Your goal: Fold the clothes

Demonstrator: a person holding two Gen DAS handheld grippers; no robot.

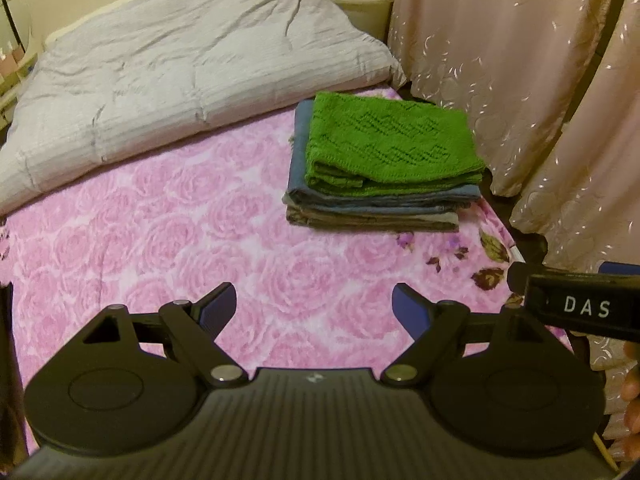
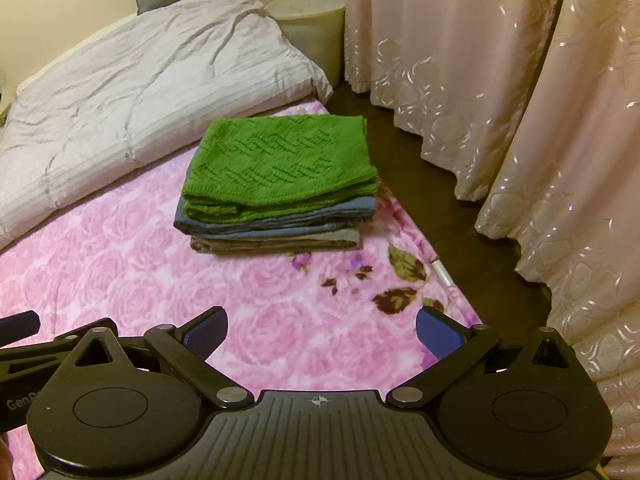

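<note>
A folded green knit garment (image 1: 390,140) (image 2: 280,164) tops a neat stack on the pink rose blanket (image 1: 168,240) (image 2: 140,264). Under it lie a folded blue garment (image 1: 380,196) (image 2: 280,220) and a grey-brown one (image 1: 376,220) (image 2: 280,242). My left gripper (image 1: 314,308) is open above bare blanket, well short of the stack, nothing between its blue pads. My right gripper (image 2: 322,332) is open too, low over the blanket in front of the stack and empty. Part of the right tool, marked DAS (image 1: 584,306), shows at the right edge of the left wrist view.
A rumpled grey duvet (image 1: 180,68) (image 2: 132,84) covers the far half of the bed. Pink patterned curtains (image 1: 520,60) (image 2: 500,80) hang at the right, past a dark strip of floor (image 2: 432,184). A round pale bedside stand (image 2: 312,16) sits in the far corner.
</note>
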